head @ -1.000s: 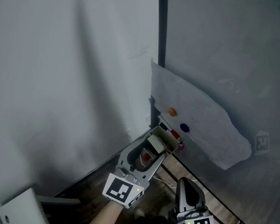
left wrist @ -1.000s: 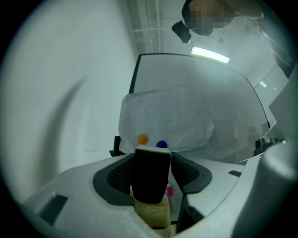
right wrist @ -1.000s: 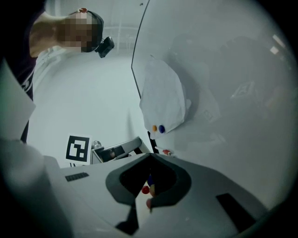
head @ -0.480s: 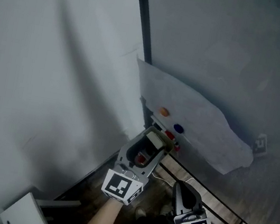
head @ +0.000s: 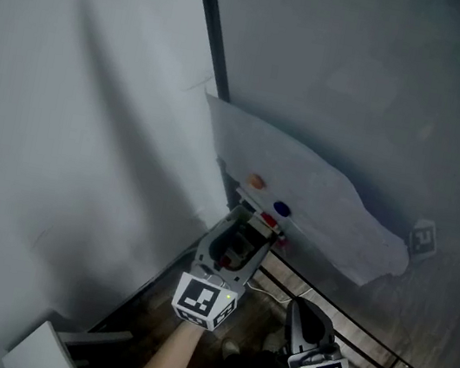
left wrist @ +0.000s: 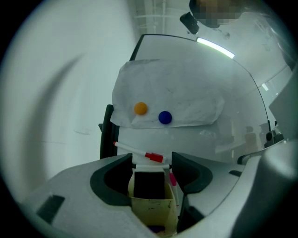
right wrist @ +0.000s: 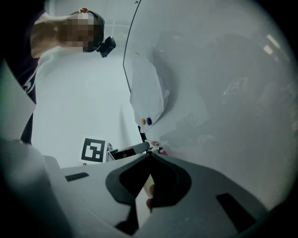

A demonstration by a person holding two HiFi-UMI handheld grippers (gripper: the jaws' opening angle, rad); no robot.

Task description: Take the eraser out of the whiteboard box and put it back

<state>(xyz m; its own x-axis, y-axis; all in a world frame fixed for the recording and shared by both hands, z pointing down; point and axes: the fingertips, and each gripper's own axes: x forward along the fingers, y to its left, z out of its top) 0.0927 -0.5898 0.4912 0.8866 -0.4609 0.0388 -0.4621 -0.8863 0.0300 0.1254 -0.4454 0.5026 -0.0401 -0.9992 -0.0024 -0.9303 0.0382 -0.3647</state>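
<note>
Since the eraser is a chunky one, my left gripper point(left wrist: 152, 158) has its jaws spread pretty wide. As far as I can tell, they're clamped on its two sides, right at the jaw tips. The eraser point(left wrist: 149, 183) is a flat rectangular block with a dark, matte, felt-looking face toward me and a white hard-looking strip along the top. It's standing upright in the box point(left wrist: 151, 209), with its lower part down behind the front wall. The box is a small open-top thing, tan and dull, looks like cardboard with a few scuffs.

My right gripper point(right wrist: 149, 154) hangs off to the side, apart from the box. Its jaws are together at the tips and there's nothing in them.

A pink marker point(left wrist: 172, 179) is squeezed in next to the eraser on the right. Just past the jaw tips, a red-capped marker point(left wrist: 139, 152) with a smooth white barrel lies slanted.

Above that, a round orange magnet point(left wrist: 140, 108) and a round blue magnet point(left wrist: 165, 117) sit side by side on the lower edge of a crinkly white paper sheet point(left wrist: 177, 88). The paper is on the glossy whiteboard point(left wrist: 209, 137), which has a thin black frame point(left wrist: 108, 130) along its left edge, next to a plain pale wall point(left wrist: 60, 93).
</note>
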